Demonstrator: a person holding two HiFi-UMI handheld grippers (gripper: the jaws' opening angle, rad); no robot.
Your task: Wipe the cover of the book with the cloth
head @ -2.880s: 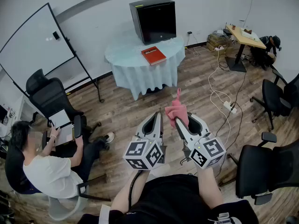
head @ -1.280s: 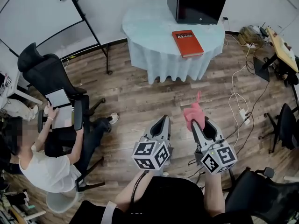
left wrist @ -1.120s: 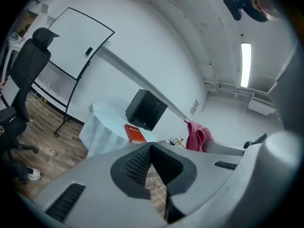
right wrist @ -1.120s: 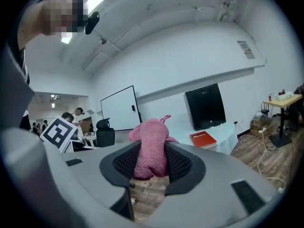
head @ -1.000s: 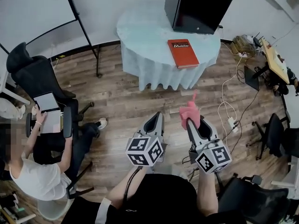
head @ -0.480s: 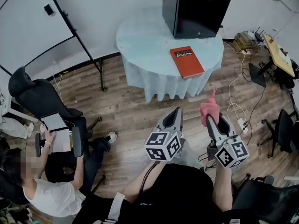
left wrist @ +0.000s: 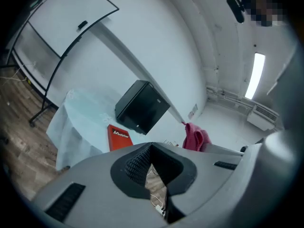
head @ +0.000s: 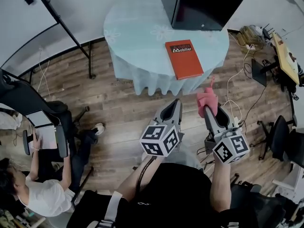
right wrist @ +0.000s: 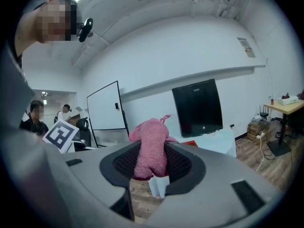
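Note:
A red book (head: 184, 59) lies flat near the front edge of a round table (head: 137, 37) draped in pale blue. Both grippers hang over the wooden floor, short of the table. My right gripper (head: 209, 109) is shut on a pink cloth (head: 207, 99), which sticks up out of the jaws; in the right gripper view the cloth (right wrist: 149, 148) fills the jaws of the right gripper (right wrist: 151, 167). My left gripper (head: 174, 104) is shut and holds nothing. In the left gripper view the book (left wrist: 119, 137) lies ahead beyond the left gripper (left wrist: 151, 150), with the cloth (left wrist: 194, 136) at the right.
A black cabinet (head: 204, 6) stands on the table behind the book. A whiteboard stand (head: 61, 20) is at the left. A seated person (head: 40, 198) and an office chair (head: 42, 113) are at lower left. Cables and a power strip (head: 233, 109) lie at the right, near more chairs (head: 285, 141).
The view has closed in on the table, so the book now lies nearer to both grippers. The right gripper still holds the pink cloth; the left stays shut.

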